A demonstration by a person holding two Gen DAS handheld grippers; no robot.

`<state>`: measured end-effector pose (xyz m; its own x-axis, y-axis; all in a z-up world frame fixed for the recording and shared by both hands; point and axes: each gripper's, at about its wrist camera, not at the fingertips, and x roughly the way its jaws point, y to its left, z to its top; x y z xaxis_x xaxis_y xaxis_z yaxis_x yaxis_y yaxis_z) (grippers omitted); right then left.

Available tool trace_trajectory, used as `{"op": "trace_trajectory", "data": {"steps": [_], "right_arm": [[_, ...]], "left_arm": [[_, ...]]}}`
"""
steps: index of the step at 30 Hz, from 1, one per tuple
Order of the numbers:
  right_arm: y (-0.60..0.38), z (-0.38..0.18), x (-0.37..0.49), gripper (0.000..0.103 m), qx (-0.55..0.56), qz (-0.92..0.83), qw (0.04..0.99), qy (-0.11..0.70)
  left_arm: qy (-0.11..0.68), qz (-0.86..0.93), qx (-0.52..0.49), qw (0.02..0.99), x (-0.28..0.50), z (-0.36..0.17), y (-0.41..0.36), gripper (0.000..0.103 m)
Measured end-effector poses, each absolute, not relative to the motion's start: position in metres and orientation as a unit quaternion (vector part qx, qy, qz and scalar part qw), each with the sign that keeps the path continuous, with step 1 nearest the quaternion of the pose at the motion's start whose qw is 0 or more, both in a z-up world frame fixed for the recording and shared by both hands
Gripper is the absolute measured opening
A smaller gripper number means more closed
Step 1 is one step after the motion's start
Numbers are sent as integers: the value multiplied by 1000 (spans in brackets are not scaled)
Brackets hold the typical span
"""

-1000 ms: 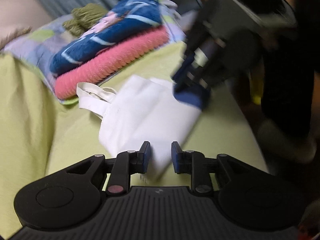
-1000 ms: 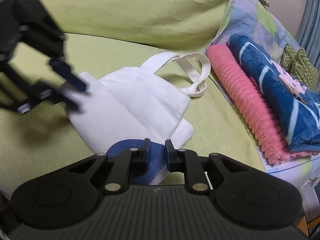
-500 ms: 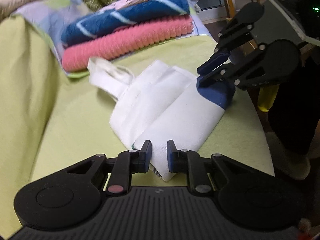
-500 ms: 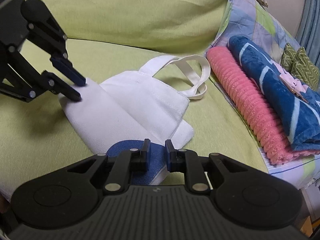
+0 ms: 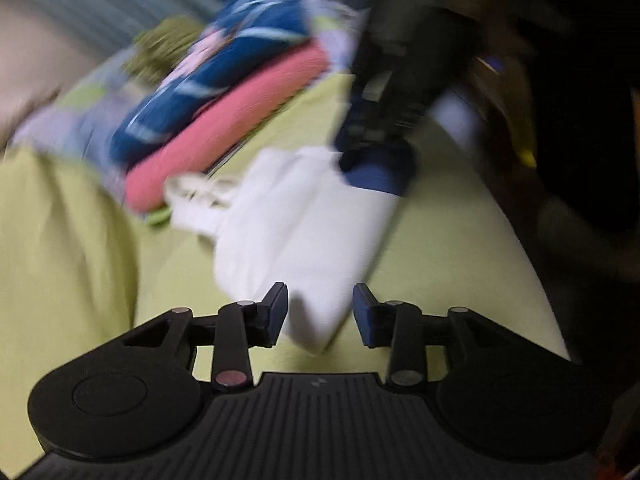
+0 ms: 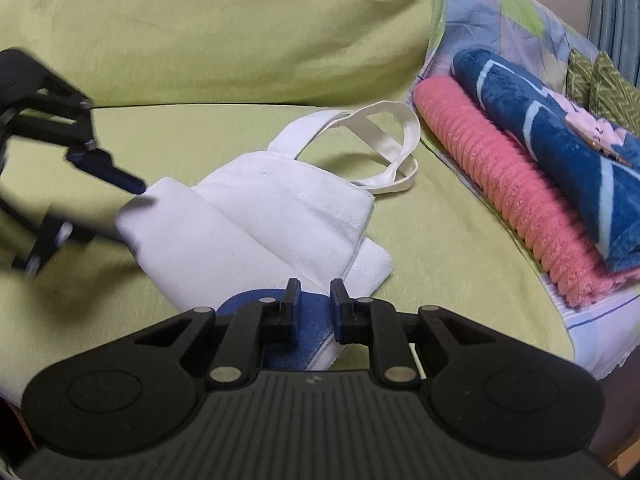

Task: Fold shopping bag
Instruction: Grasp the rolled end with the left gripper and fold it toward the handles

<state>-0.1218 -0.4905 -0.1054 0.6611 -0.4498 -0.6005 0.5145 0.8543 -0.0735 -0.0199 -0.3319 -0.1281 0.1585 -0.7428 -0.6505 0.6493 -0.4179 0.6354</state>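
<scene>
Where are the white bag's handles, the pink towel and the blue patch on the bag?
bag handles (image 6: 394,136), right wrist view, on the strap loop.
pink towel (image 6: 516,188), right wrist view, mid ribbed surface.
blue patch (image 5: 376,174), left wrist view, centre of the patch.

A home living space, judged by soft furnishings. A yellow-green sofa (image 6: 224,32) with a seat and back cushion fills the view ahead of the right tongs. To their right, a pink ribbed blanket (image 6: 516,184) and blue patterned towel (image 6: 560,136) lie folded on a pastel patchwork cloth (image 6: 480,12). Grey-blue curtains (image 6: 616,4) hang beyond.
</scene>
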Motion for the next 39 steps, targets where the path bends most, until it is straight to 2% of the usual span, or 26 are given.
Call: {"op": "trace_trajectory", "data": {"steps": [4,9,16,31,33,34,36,38,39], "right_arm": [[-491,-106,-122,16,54,-263,911,312],[-492,-107,-124,16,59,-259,914,307],[-496,-106,-121,16,68,-258,914,305],[-495,-103,-119,16,55,-256,917,301],[-492,-97,-122,25,34,-256,918,300],[-485,-93,-126,41,12,-243,924,294],[-472,-85,-134,52,-32,-216,935,280],[-454,-89,-138,72,-110,-164,935,294],[-446,-96,-138,72,-158,-144,926,310]], "left_arm": [[-110,-623,589,504,-31,-146,-329,44],[-191,-584,644,455,-44,-169,-325,50],[-155,-594,654,443,-46,-164,-341,50],[-141,-596,643,460,-45,-163,-341,50],[-134,-600,638,463,-44,-161,-342,50],[-132,-602,637,463,-43,-160,-343,50],[-128,-606,636,460,-42,-158,-344,50],[-121,-613,634,456,-39,-156,-346,50],[-117,-617,633,453,-38,-154,-347,50]]}}
